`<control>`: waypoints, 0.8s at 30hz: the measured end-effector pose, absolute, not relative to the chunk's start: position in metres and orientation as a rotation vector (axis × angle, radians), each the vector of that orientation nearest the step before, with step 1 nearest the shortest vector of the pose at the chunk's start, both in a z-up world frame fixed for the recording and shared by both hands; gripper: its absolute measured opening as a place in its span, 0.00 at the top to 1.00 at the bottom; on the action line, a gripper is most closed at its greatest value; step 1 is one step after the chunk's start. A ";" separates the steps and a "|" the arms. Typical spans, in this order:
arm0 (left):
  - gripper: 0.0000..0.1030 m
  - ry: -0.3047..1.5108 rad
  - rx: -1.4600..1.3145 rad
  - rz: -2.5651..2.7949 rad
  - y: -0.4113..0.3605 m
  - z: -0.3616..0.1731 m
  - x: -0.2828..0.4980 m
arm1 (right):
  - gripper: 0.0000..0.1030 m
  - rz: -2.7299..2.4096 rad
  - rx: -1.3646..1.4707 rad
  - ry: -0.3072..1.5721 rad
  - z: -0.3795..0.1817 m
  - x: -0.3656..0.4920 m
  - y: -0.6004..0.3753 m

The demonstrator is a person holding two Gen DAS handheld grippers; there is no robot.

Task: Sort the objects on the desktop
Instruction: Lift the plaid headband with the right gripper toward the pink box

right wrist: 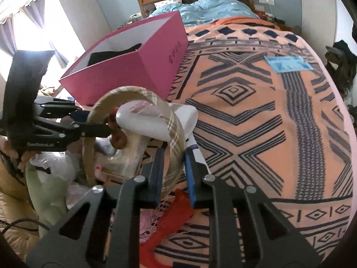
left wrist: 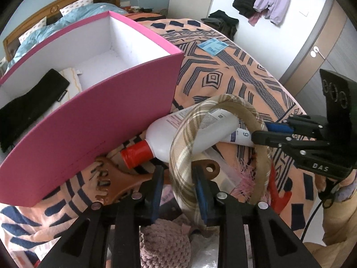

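Observation:
A beige plaid headband arches over a pile on the patterned bedspread. My left gripper has its jaws around one end of the headband, with a gap on the left side. My right gripper has its jaws around the other end, also with a small gap. A white bottle with a red cap lies under the headband, next to a brown wooden comb. The pink box stands at the left, holding a black cloth.
A white tube lies behind the bottle. A mauve knitted item, pink fringe and a red strap lie in the pile. A blue packet sits far out on the bedspread.

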State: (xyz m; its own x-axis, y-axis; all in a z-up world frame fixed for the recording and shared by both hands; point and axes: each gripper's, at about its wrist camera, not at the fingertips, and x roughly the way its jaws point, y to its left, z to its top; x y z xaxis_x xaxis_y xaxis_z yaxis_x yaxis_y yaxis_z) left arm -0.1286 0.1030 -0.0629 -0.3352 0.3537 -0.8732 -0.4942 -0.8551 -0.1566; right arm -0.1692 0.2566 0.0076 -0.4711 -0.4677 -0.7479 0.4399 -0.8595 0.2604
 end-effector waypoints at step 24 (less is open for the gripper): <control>0.82 0.057 -1.235 2.333 0.079 -0.006 -0.119 | 0.82 -2.409 0.977 -0.004 0.066 -0.160 0.239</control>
